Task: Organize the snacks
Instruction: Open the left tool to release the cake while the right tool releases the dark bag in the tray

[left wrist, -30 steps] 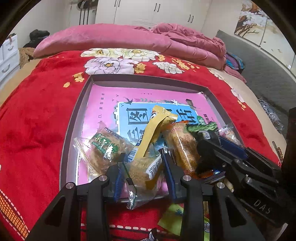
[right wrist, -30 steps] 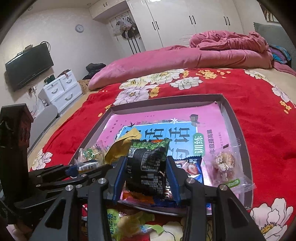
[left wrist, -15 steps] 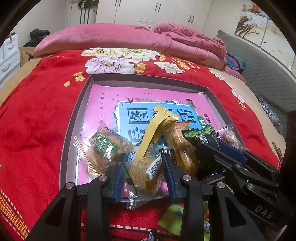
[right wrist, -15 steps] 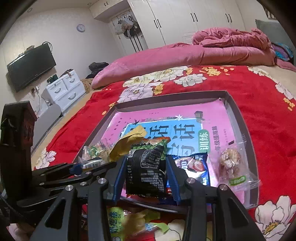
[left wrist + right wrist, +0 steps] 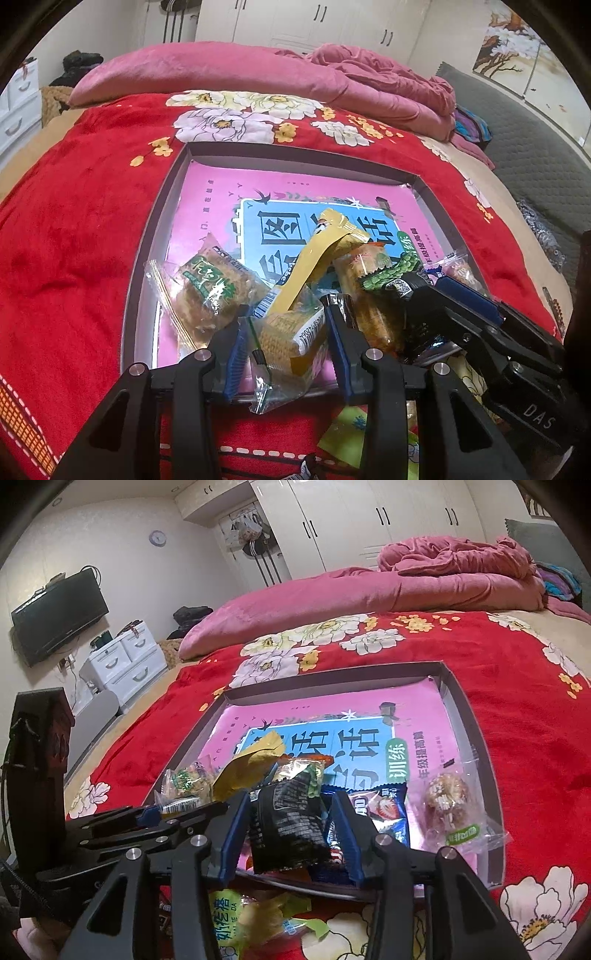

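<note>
snacks (image 5: 284, 328) crinkly, clear-wrapped (yellow, black (image 5: 286, 819)), piled in tray (image 5: 147, 266)

Bedspread (image 5: 74, 236): red, flowered, spread over the bed.
Quilt (image 5: 454, 572): pink, bunched by the wardrobe (image 5: 369, 520).
Television (image 5: 59, 618): mounted above white drawers (image 5: 122, 664).
Clock (image 5: 158, 538): hung high.

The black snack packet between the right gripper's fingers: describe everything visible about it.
The black snack packet is a small glossy plastic pouch with white fine print, a square code near its top left corner and a green-patterned crimped top edge. It stands nearly upright, slightly tilted, over the near edge of the grey tray, in front of a blue strawberry-print packet. It sits between the right gripper fingers, whose jaws are opening; the right pad looks clear of it.
</note>
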The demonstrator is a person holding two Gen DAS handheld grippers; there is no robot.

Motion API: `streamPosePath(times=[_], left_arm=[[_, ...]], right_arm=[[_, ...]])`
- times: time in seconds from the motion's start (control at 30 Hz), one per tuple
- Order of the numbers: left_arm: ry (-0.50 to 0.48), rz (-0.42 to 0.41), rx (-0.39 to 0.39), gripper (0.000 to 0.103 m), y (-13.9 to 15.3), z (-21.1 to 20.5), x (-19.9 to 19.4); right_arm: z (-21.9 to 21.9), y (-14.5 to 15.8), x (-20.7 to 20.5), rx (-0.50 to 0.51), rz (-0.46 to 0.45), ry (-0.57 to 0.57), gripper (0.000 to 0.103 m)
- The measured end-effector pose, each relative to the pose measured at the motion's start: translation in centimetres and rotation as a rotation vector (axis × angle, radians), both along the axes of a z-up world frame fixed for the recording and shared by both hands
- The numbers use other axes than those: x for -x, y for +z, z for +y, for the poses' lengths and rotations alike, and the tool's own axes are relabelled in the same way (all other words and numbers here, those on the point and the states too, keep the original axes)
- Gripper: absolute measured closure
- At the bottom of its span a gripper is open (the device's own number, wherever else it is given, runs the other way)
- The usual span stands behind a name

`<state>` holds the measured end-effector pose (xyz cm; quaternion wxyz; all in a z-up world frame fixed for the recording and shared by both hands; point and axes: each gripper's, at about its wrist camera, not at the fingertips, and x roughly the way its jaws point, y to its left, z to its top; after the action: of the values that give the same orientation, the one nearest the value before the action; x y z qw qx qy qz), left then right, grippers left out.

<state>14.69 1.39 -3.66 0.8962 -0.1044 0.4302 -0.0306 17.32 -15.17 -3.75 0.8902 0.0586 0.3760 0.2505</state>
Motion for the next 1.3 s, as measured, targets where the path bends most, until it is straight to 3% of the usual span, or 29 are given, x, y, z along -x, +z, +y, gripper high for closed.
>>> streamPosePath(times=[0.73, 0.87, 1.3], left_arm=[[0.0, 0.003, -0.024, 0.045, 0.3, -0.1, 0.0], [-0.001, -0.001, -0.02, 0.041, 0.4, 0.0, 0.0], [-0.005, -0.052, -0.031, 0.028, 1.6, 0.1, 0.9]], right_arm=[[-1.5, 0.3, -0.1, 0.007, -0.006, -0.065, 0.048], [-1.5, 0.5, 0.1, 0.005, -0.012, -0.064, 0.043], [-1.9, 1.2, 0.6, 0.002, -0.042, -0.074, 0.037]])
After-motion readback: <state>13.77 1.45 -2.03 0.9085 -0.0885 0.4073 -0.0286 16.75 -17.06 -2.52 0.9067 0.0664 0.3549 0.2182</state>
